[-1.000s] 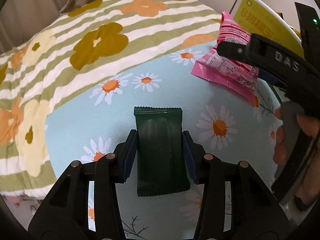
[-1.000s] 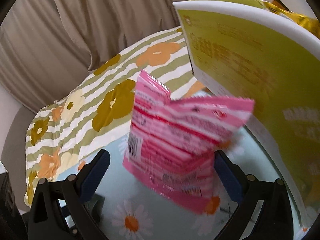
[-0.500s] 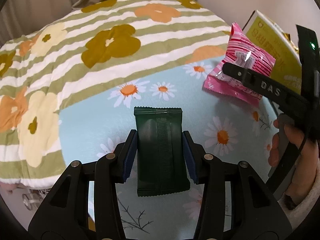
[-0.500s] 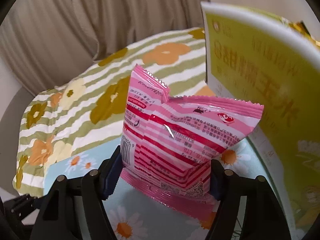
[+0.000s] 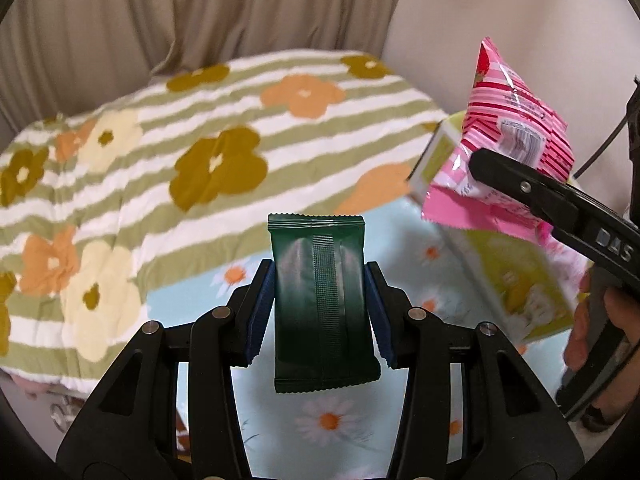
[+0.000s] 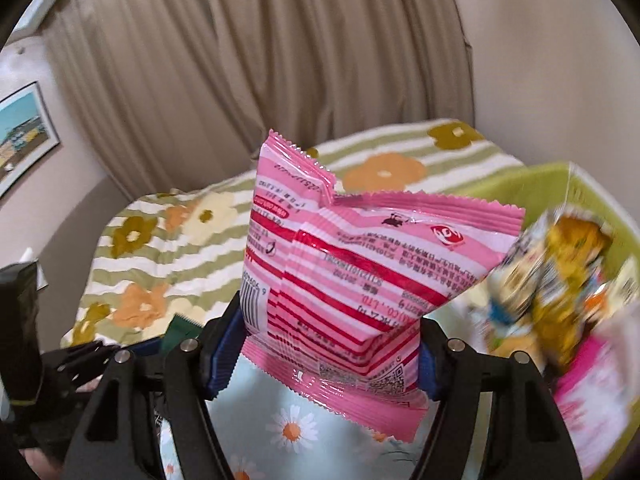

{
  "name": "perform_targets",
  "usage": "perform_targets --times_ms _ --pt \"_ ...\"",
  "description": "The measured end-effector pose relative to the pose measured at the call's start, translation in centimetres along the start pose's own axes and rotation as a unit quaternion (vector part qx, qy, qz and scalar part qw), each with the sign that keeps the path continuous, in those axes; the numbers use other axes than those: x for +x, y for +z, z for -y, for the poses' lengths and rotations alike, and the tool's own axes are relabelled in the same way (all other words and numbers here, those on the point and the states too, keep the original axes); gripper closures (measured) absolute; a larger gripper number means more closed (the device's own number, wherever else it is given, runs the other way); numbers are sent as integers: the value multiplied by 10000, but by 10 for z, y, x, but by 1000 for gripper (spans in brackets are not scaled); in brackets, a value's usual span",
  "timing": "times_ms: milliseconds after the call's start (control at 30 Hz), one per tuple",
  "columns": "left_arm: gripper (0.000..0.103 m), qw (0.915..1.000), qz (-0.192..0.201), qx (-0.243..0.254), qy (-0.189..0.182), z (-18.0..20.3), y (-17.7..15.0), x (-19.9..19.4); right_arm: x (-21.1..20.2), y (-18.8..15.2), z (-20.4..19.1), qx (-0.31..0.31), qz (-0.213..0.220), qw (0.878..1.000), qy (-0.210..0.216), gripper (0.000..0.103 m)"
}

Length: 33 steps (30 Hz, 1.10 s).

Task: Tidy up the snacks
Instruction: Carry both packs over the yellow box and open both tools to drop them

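My left gripper [image 5: 320, 312] is shut on a dark green snack packet [image 5: 322, 304] and holds it above the daisy-print cloth [image 5: 340, 432]. My right gripper [image 6: 332, 356] is shut on a pink striped snack bag [image 6: 352, 280] and holds it up in the air. In the left wrist view the pink bag [image 5: 512, 136] hangs at the upper right, above the yellow-green snack box [image 5: 508, 276]. In the right wrist view the box [image 6: 532, 184] is at the right with several snack packs [image 6: 560, 264] inside.
A green-striped flowered blanket [image 5: 160, 168] covers the bed behind the cloth. Beige curtains [image 6: 240, 60] hang at the back. A framed picture [image 6: 24, 132] is on the left wall. The left gripper shows at the lower left of the right wrist view [image 6: 80, 360].
Both grippers have lifted their packets off the cloth. The right gripper closed on the pink bag and raised it to the level of the box's open top.
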<state>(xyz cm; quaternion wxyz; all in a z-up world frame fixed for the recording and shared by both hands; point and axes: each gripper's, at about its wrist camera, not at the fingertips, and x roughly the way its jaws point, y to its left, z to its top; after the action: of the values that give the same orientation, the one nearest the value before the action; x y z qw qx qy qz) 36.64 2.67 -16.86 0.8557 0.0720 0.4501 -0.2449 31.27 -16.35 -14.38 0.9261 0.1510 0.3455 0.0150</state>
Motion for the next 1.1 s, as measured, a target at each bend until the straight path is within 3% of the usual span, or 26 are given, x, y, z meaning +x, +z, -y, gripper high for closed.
perform_targets --times_ms 167,333,633,867,900,967,1000,1100 --pt "62 9997 262 22 13 60 29 -21 -49 21 42 -100 13 9997 215 36" --pt "62 9991 418 -42 -36 129 53 -22 -92 41 110 -277 -32 9995 175 36" --pt "62 9984 296 -312 -368 234 86 21 -103 58 201 -356 -411 9984 175 36" --pt "61 9991 49 -289 -321 262 110 57 -92 58 232 -294 -638 9974 161 36" --pt "56 9991 -14 -242 -335 264 112 61 -90 57 234 -273 -664 9973 168 36" --pt "27 9996 -81 -146 -236 266 116 65 -86 58 237 -207 -715 9971 182 36" --pt "5 9998 -72 -122 -150 267 116 65 -84 58 240 -185 -768 9967 200 36" --pt "0 9998 -149 -115 -68 265 113 64 -75 61 244 -226 -948 9949 263 36"
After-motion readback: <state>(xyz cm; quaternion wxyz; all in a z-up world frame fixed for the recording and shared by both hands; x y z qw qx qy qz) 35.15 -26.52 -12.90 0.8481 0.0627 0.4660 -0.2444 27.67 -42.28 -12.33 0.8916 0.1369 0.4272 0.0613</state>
